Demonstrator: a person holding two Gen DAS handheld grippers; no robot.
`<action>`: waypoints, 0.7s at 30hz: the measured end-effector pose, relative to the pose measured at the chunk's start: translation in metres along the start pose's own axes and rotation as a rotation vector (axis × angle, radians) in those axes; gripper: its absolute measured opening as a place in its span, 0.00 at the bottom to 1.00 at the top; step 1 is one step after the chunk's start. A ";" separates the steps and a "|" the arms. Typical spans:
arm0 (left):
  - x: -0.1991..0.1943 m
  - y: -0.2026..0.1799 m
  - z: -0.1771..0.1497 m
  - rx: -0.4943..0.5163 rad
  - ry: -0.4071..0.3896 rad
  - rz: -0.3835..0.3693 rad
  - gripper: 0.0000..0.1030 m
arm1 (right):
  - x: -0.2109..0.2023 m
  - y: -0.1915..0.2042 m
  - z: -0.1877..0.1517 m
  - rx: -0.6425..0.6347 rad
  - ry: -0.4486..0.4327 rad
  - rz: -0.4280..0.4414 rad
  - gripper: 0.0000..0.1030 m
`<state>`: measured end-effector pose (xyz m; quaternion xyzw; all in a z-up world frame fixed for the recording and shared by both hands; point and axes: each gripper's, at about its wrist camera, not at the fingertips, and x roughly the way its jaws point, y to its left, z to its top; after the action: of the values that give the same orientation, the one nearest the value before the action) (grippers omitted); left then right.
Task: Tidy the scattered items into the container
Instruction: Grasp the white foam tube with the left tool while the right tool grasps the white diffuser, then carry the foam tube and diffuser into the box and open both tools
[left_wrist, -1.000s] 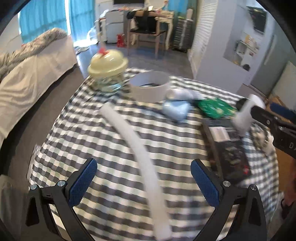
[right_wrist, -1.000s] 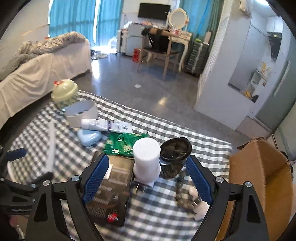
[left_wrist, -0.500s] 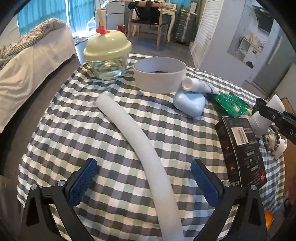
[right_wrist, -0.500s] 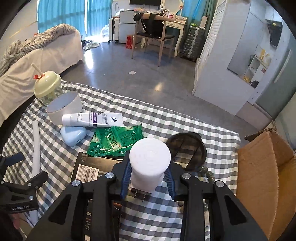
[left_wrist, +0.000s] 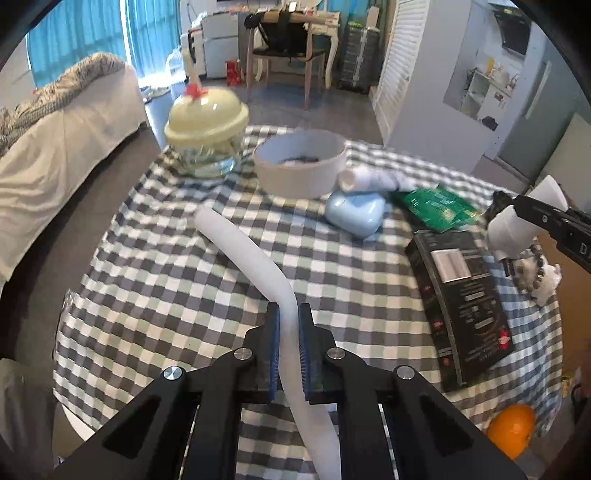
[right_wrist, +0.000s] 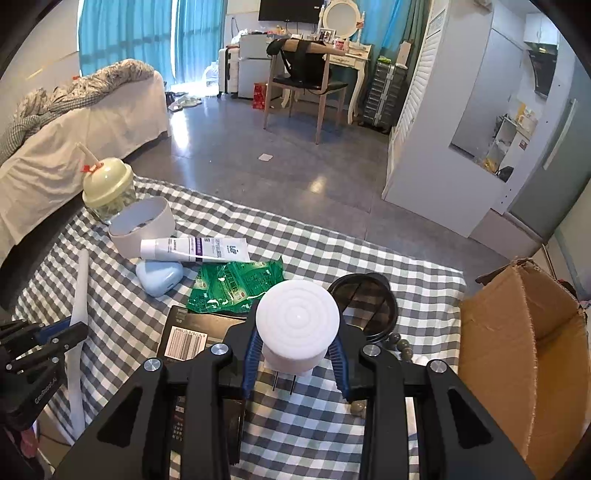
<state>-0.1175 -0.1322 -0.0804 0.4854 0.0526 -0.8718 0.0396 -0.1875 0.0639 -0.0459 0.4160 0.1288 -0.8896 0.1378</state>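
Note:
My left gripper (left_wrist: 287, 314) is shut on a long white foam tube (left_wrist: 243, 243) that lies across the checked table; the tube also shows in the right wrist view (right_wrist: 79, 291). My right gripper (right_wrist: 295, 354) is shut on a white plug-in night light (right_wrist: 297, 325) with two metal prongs, held above the table; it also shows in the left wrist view (left_wrist: 517, 229). An open cardboard box (right_wrist: 517, 354) stands at the table's right side.
On the checked tablecloth (left_wrist: 166, 280) lie a black box (left_wrist: 461, 295), a green packet (right_wrist: 236, 284), a blue case (left_wrist: 354, 214), a cream tube (right_wrist: 192, 249), a white round bowl (left_wrist: 303, 166), a domed cup (left_wrist: 207, 136), a black lid (right_wrist: 365, 302) and beads (right_wrist: 400, 347). An orange (left_wrist: 511, 430) lies below.
My left gripper has closed on the foam tube. My right gripper, which closed on the night light half a second ago, has lifted it off the table.

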 end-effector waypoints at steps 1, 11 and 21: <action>-0.005 -0.002 0.001 0.004 -0.010 -0.005 0.09 | -0.005 0.000 0.001 -0.001 -0.012 0.002 0.31; -0.068 -0.059 0.028 0.143 -0.144 -0.108 0.09 | -0.067 -0.025 0.000 0.042 -0.130 0.006 0.31; -0.130 -0.181 0.060 0.353 -0.277 -0.344 0.09 | -0.151 -0.102 -0.022 0.150 -0.255 -0.125 0.31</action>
<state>-0.1214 0.0418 0.0708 0.3449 -0.0245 -0.9195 -0.1873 -0.1155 0.1866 0.0691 0.2998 0.0689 -0.9492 0.0658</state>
